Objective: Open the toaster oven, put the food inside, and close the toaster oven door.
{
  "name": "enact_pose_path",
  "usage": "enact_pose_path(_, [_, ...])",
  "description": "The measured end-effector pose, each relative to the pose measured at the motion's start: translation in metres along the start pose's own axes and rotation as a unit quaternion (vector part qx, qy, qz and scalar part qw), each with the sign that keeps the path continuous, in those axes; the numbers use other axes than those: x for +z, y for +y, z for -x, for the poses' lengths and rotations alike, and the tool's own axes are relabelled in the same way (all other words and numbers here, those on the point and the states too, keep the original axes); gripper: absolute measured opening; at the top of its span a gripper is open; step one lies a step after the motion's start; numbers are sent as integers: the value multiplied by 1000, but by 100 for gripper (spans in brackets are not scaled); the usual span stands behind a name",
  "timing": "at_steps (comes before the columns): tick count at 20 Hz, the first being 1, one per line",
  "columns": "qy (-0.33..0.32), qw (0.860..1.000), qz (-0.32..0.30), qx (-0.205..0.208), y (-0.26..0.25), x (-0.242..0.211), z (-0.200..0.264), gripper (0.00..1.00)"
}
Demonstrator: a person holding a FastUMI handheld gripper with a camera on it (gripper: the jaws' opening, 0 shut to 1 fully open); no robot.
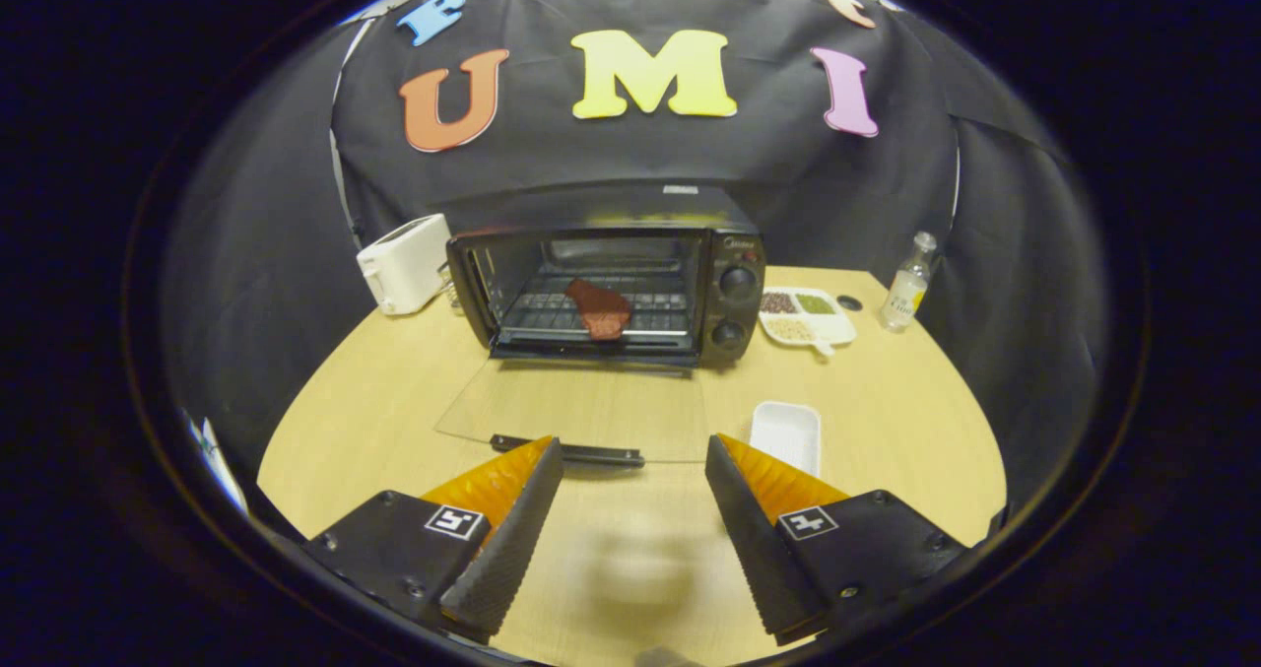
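Observation:
A black toaster oven stands at the back of the wooden table with its glass door folded down flat toward me. The door's dark handle lies just ahead of my left finger. A reddish-brown piece of food rests on the wire rack inside the oven. My gripper is open, with nothing between its fingers, hovering over the table just short of the door's front edge.
A white toaster sits left of the oven. Right of the oven are a white divided dish of grains and a small clear bottle. An empty white tray lies just beyond my right finger. The table's rounded edge curves near both sides.

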State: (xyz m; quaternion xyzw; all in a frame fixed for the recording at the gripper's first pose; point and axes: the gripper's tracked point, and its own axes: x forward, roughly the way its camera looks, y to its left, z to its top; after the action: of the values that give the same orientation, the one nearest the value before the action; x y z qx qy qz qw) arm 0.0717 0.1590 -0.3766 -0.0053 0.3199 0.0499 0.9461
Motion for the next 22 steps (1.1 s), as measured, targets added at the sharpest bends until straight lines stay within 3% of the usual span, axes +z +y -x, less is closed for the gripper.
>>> enact_pose_path(5, [62, 998, -2, 22, 25, -54, -32, 95])
enact_pose_path(10, [90, 996, 10, 23, 37, -75, -63, 95])
enact_pose_path(22, [113, 994, 15, -3, 37, -71, -112, 95])
